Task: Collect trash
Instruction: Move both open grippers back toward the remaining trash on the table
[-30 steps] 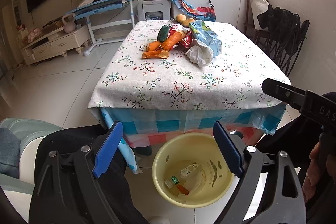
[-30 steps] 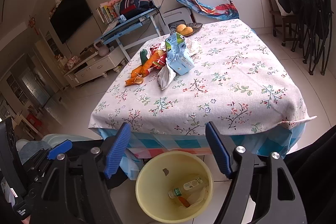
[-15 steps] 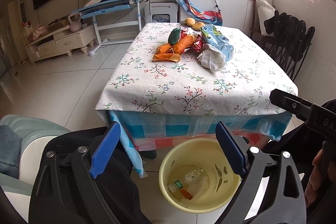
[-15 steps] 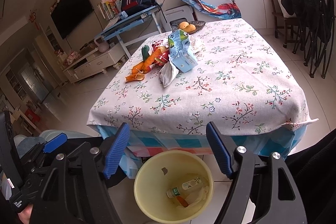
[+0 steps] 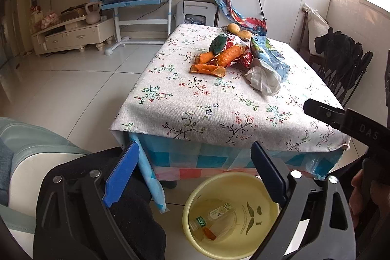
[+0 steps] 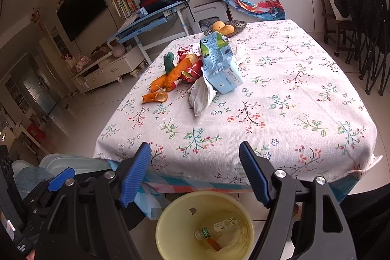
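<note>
Change: both views drawn nearer the floral-cloth table (image 6: 280,113) | Left gripper (image 5: 195,174) and right gripper (image 6: 195,172): spread wide, empty | Trash: orange peels (image 6: 168,79), crumpled white tissue (image 6: 201,96), blue-green carton (image 6: 219,65) at 12 o'clock | Round yellow plastic bin (image 6: 170,218) at 6 o'clock, partly filled | Likely reaching next.

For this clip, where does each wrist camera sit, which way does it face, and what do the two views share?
Left wrist: rides the left gripper, jaws open, angled down across the table above the yellow bin; the right gripper's black body and a hand show at right.
Right wrist: rides the right gripper, jaws open, same downward slant; the left gripper's blue-tipped body shows at lower left.
Shared: table, bin, orange peel, milk carton, crumpled tissue.
</note>
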Demonstrator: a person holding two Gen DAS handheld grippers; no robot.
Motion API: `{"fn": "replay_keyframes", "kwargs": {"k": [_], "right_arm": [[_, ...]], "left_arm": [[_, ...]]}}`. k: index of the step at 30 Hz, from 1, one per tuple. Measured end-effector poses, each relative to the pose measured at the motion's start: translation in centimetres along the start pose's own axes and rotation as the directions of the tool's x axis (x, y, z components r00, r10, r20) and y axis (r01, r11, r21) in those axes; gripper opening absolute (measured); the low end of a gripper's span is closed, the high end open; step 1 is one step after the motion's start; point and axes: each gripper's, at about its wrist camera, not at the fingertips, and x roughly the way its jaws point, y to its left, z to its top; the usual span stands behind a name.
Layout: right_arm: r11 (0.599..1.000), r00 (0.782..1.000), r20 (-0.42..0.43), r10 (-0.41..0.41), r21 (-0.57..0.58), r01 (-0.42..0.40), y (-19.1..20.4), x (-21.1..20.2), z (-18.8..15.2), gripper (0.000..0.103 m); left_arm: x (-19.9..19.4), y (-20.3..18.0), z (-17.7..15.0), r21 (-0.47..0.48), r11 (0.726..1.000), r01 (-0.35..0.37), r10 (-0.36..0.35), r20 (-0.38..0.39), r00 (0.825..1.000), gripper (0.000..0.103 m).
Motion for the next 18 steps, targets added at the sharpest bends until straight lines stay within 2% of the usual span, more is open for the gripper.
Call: {"fn": "replay_keyframes", "kwargs": {"k": [7,11,14,15,18], "right_arm": [[0.999,1.000,-0.026,-0.003,0.044,0.005,-0.6,4.4,2.5,0.071],[0.996,0.999,-0.049,0.007,0.089,-0.003,-1.2,7.0,3.7,0.064],[0.991,0.997,-0.071,0.024,0.134,-0.015,-1.9,8.7,4.3,0.055],[0.989,0.996,-0.079,0.038,0.149,-0.025,-2.1,9.2,4.5,0.048],[0.985,0.992,-0.101,0.075,0.166,-0.058,-2.5,9.7,5.1,0.008]], "left_arm": [[1.6,0.7,1.7,-0.019,1.000,0.010,-0.009,0.013,1.000,0.090],[2.7,1.2,2.9,-0.043,0.999,0.013,-0.012,0.018,1.000,0.090],[3.5,1.4,3.7,-0.047,0.999,0.011,-0.010,0.022,1.000,0.090],[3.9,1.4,4.0,-0.046,0.999,0.011,-0.010,0.022,1.000,0.090],[5.0,1.3,5.0,-0.028,1.000,0.014,-0.013,0.026,1.000,0.090]]}}
